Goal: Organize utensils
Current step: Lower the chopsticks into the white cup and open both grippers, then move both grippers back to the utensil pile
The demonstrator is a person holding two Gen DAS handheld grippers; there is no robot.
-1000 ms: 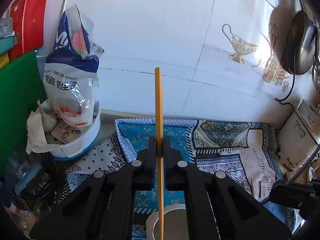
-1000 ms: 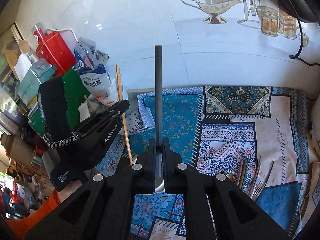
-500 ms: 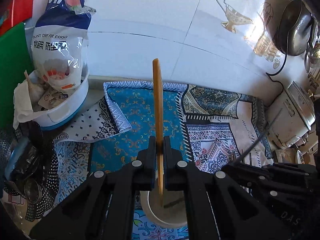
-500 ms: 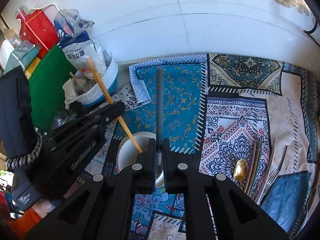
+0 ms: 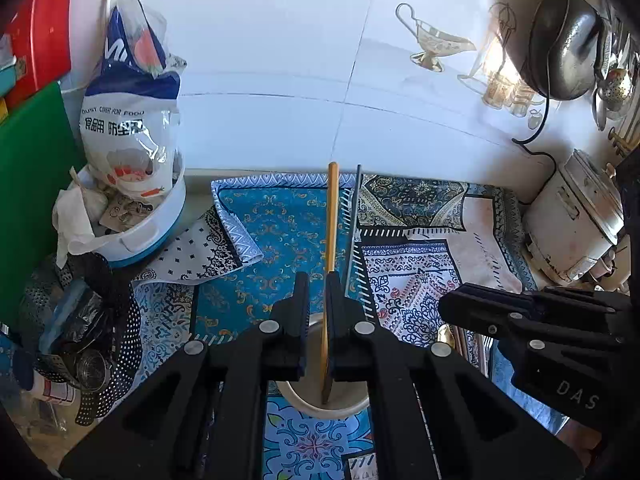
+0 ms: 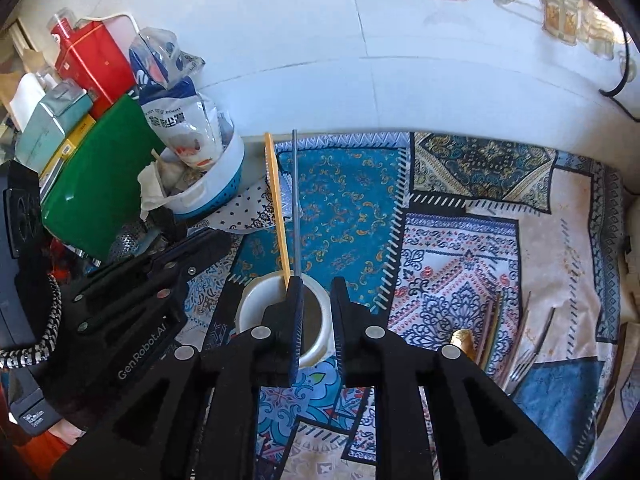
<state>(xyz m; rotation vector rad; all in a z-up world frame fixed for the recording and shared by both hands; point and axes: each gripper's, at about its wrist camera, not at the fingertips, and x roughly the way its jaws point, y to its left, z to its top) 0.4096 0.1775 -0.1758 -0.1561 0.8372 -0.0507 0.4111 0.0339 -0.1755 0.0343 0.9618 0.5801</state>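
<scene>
Two black hand-held claws hang over a counter covered by a patterned blue and cream cloth (image 6: 352, 208), both tilted down toward it.

The left claw (image 5: 317, 280) has its 2 fingers only slightly parted. A yellow chopstick (image 5: 330, 216) shows in that narrow slot, lying along the right-hand pad, with a strip of daylight between it and the other pad. Its lower end rests inside a white cup (image 5: 304, 400), which sits directly beneath this claw's fingertips. Its upper end leans away, beyond the tips. From the right wrist camera the left claw (image 6: 226, 240) appears off to the left, and the yellow chopstick (image 6: 276, 200) stands apart from its tip.

The right claw (image 6: 318, 284) is spread, and its fingers have just been opening. Nothing lies between the pads; the white cup (image 6: 248, 300) shows through the gap and reaches out to the left of it. A grey chopstick (image 6: 295, 200) rises from behind the tip of this claw's left finger, just right of the yellow one. Both stand in the cup and lean toward the white tiled wall.

To the right of the right claw, on the cloth, lie more utensils: a gold spoon (image 6: 460, 338), a fork (image 6: 524, 356) and a few more chopsticks (image 6: 494, 320). Ahead and to its left, a white and blue basket (image 6: 216, 196) holds a printed bag, with a green board (image 6: 104, 184) beside it.
</scene>
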